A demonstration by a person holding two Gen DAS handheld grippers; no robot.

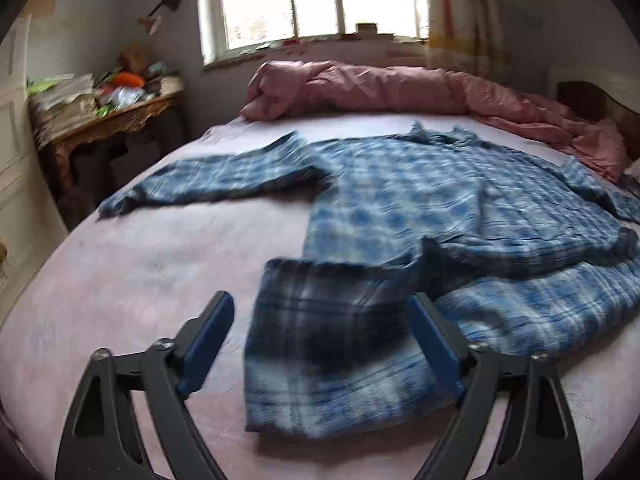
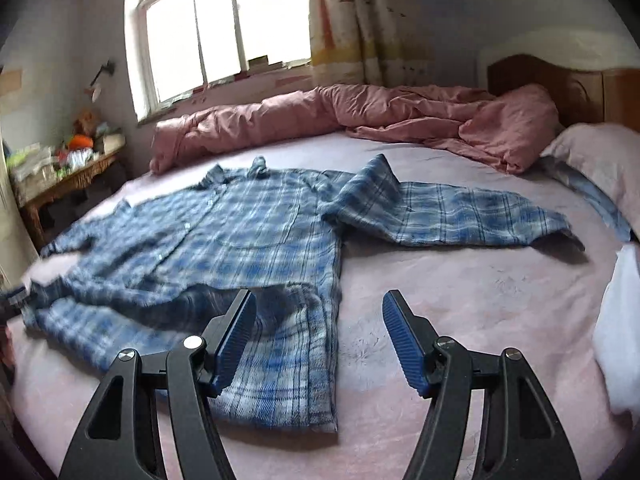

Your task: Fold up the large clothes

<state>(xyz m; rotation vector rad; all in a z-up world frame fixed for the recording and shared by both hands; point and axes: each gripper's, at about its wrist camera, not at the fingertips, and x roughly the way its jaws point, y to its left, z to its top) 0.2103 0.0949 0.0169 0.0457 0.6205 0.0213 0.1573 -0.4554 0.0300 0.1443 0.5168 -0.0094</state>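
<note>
The likeliest fault, as I judge it, is a grab that takes only the top layer of the shirt, since its hem corner is doubled back; the fold would then skew. The shirt lies spread on the pink bed, filling the centre of both views. The left gripper stands apart at lower centre, the hem corner between its fingers but unpressed; the right gripper is likewise apart, empty, straddling the shirt's side edge at lower centre.
</note>
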